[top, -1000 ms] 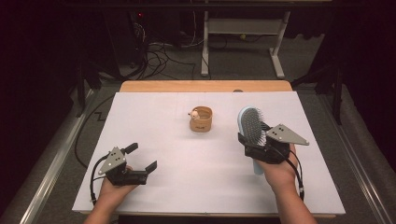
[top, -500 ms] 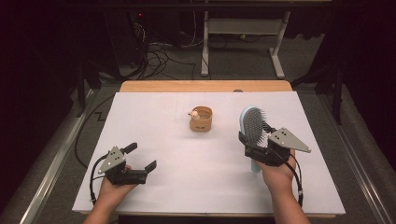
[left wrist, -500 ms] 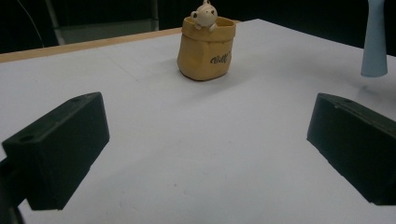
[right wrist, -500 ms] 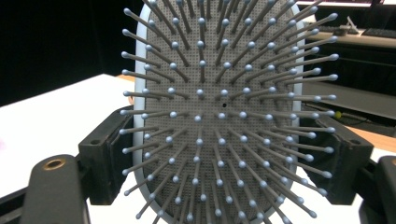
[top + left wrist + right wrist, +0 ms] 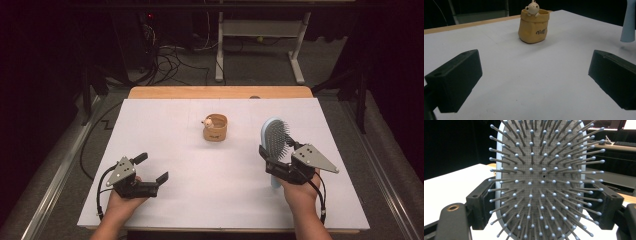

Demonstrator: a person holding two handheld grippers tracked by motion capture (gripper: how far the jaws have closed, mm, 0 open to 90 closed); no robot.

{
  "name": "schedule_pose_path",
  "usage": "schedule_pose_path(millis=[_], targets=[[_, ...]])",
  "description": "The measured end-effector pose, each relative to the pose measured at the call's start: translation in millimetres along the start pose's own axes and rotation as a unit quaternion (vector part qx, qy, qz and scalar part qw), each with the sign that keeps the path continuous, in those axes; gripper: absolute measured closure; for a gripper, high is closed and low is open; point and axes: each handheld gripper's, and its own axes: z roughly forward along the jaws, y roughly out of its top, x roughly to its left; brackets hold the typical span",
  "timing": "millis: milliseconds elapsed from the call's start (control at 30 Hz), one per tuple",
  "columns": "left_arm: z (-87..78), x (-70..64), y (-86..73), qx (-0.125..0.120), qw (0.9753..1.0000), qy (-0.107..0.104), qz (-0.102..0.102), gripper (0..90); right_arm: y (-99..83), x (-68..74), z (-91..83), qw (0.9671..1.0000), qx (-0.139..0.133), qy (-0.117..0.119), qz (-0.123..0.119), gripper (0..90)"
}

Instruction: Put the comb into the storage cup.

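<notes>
Right gripper [image 5: 276,159]: jaws clamped on either edge of the brush [image 5: 274,136], at the lower part of its head. The brush is pale blue with a grey bristle pad, standing upright over the right side of the white table [image 5: 165,125], bristles toward the gripper's own camera (in the right gripper view the pad [image 5: 541,180] sits square between the two black jaws). Its handle end hangs down by the hand, just above the tabletop.

Left gripper [image 5: 152,170]: jaws spread wide, holding nothing, resting low at the near left of the table.

Pot [image 5: 215,127]: small tan pouch-shaped holder with a little figure on its rim, upright at mid-table, well apart from both grippers.
</notes>
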Motion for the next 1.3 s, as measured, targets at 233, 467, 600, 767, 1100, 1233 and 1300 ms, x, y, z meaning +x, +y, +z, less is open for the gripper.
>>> schedule_pose_path(millis=[233, 467, 600, 767, 1100, 1233, 1300], targets=[[0.7, 0.0, 0.2, -0.002, 1.0000, 0.000, -0.002, 0.0, -0.8, -0.6, -2.4, 1.0000, -0.001, -0.003, 0.002, 20.6], [2.3, -2.0, 2.1, -0.003, 1.0000, -0.003, -0.004, 0.0, -0.2, 0.1, -3.1, 1.0000, -0.003, -0.008, -0.001, 20.6], [6.1, -5.7, 8.4, 0.001, 1.0000, -0.004, 0.003, 0.0, 0.9, 1.7, -3.1, 0.9999, -0.004, -0.008, -0.006, 20.6], [13.3, -10.2, 18.3, 0.009, 0.9998, -0.008, 0.016, 0.0, 2.0, 2.7, -3.7, 0.9999, -0.007, -0.009, -0.010, 20.6], [35.0, -20.2, 39.2, 0.002, 0.9993, -0.027, 0.024, 0.0, 1.0, 3.5, -3.5, 0.9999, -0.007, -0.012, -0.010, 20.6], [47.3, -26.5, 44.3, 0.001, 0.9989, -0.037, 0.030, 0.0, 1.2, 3.6, -3.8, 0.9998, -0.008, -0.012, -0.014, 20.6], [53.3, -29.3, 45.9, -0.001, 0.9987, -0.041, 0.028, 0.6, 1.4, 3.6, -4.1, 0.9998, -0.009, -0.013, -0.012, 20.6]])
